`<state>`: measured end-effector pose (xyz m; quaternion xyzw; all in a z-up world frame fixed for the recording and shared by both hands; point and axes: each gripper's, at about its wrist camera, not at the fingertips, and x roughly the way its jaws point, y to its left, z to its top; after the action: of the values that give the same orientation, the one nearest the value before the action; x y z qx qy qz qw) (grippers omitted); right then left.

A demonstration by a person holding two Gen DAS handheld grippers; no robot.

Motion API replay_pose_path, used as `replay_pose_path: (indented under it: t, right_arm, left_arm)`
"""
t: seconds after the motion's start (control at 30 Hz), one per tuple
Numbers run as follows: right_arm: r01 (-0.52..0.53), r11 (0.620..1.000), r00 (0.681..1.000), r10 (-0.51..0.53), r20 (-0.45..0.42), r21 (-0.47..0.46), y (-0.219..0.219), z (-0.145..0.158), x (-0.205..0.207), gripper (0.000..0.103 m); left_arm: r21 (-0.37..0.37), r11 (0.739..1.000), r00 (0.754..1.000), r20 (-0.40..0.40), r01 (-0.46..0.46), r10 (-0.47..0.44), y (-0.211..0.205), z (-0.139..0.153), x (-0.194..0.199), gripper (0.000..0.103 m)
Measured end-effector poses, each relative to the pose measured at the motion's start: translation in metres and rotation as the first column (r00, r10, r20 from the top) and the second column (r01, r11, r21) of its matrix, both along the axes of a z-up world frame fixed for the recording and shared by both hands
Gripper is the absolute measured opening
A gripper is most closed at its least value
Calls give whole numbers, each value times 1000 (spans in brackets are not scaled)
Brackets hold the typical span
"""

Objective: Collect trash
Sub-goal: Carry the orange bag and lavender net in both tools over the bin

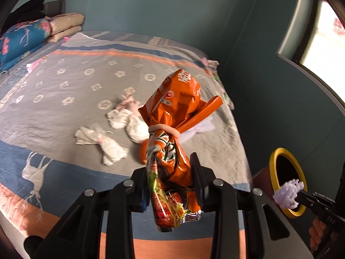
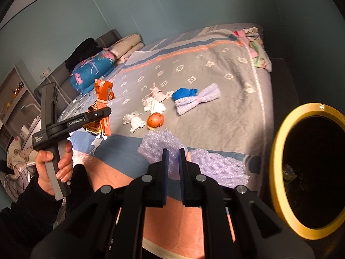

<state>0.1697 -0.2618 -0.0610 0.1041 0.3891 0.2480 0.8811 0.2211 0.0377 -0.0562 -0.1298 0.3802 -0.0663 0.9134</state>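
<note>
We hold the left gripper (image 1: pixel 172 172) closed on an orange snack bag (image 1: pixel 174 116); its jaws stand part-way apart, with the crumpled lower part of the bag pinched between the pads. The bag's long axis runs along the gripper's line, out from the jaws and away from the camera; the printed, foil-edged end hangs back toward the camera below the fingers, and the wide orange end points forward, up over the bed (image 1: pixel 64 99). A pale band cinches the bag about midway; an orange strip sticks out from it to the right.

We hold the right gripper (image 2: pixel 173 157) with its jaws nearly together, clamped on a piece of lilac foam netting (image 2: pixel 217 168); the netting lies crosswise to the fingers, bulging out to either side of the tips, its long axis running left to right in the right wrist view. In the left wrist view that same netting sits at the rim of the yellow-rimmed bin (image 1: pixel 273 164); the bin's dark mouth stands beside the bed, close to the right of the right gripper.

On the patterned bedcover lie crumpled white tissues (image 2: pixel 134 122), an onion (image 2: pixel 155 119), a blue cloth (image 2: pixel 185 92) touching a second lilac net (image 2: pixel 200 99); all well clear of both grippers.

A hand (image 2: pixel 54 164) in a dark sleeve grips the left gripper's handle.
</note>
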Motion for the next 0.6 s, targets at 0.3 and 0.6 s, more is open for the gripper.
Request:
replay_pose_path:
  t: [0.3, 0.6]
  right_arm:
    - [80, 997, 997, -80, 20, 25, -39, 8, -6, 9]
    - [166, 985, 985, -167, 30, 43, -79, 14, -8, 9]
  left_arm:
    - [6, 995, 995, 10, 95, -95, -51, 10, 2, 31]
    - [5, 985, 985, 23, 171, -171, -99, 16, 7, 31]
